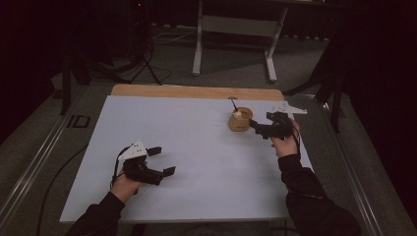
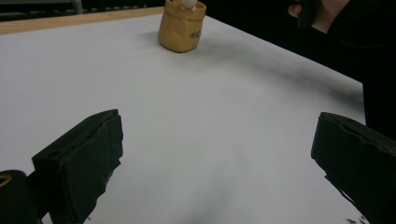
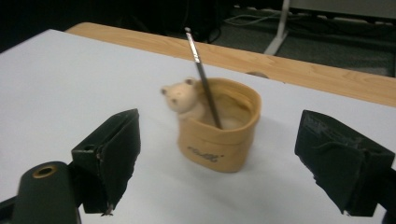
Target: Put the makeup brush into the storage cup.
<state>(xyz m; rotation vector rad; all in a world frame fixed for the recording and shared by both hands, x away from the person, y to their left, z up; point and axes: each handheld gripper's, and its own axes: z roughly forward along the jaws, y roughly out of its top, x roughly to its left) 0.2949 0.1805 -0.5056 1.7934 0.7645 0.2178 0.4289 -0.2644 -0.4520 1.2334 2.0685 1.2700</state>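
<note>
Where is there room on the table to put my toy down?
The white sheet is bare between the left hand-held gripper and the bear cup, and along its far-left side. It is crowded where the right hand-held gripper nears the cup.

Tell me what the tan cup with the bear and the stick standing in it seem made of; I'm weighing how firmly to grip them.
The cup looks like glazed ceramic or matte resin: tan, with a thick rounded rim and soft sheen, though molded plastic is possible. The pale bear figure on its rim seems the same material. The stick looks like metal: thin, straight, grey, with a bright highlight along it.
</note>
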